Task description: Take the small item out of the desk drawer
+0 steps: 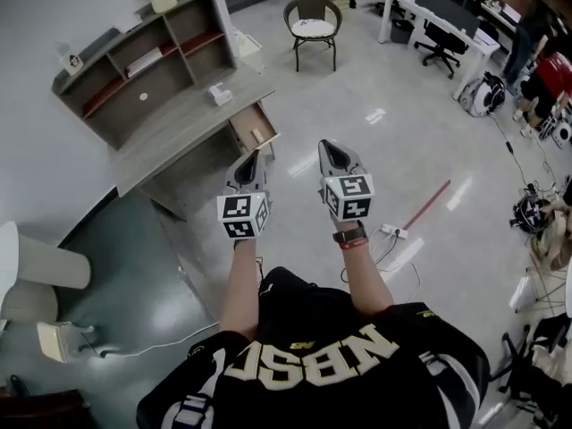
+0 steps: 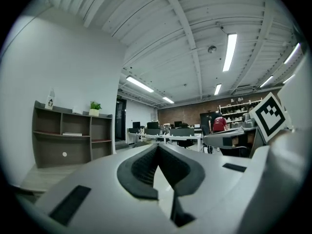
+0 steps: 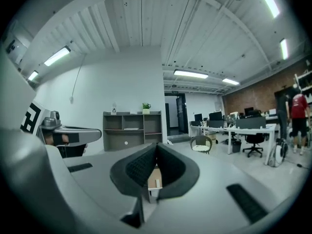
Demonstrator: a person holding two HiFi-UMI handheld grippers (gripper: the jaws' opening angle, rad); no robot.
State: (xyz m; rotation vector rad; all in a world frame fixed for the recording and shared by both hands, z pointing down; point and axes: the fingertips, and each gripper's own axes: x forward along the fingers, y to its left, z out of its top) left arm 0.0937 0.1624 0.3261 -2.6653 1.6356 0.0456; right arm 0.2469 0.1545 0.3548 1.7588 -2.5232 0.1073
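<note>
- A grey table (image 1: 192,119) with a shelf unit at its back stands against the wall, ahead of the person.
- Its drawer (image 1: 245,125) is pulled open at the end nearest the grippers.
- The left gripper (image 1: 253,156) and right gripper (image 1: 327,146) are held level, side by side. Each has its jaws together with nothing between them.
- The small item (image 1: 257,135), pale, lies inside the open drawer, ahead of the left gripper's jaws and apart from them.
</note>
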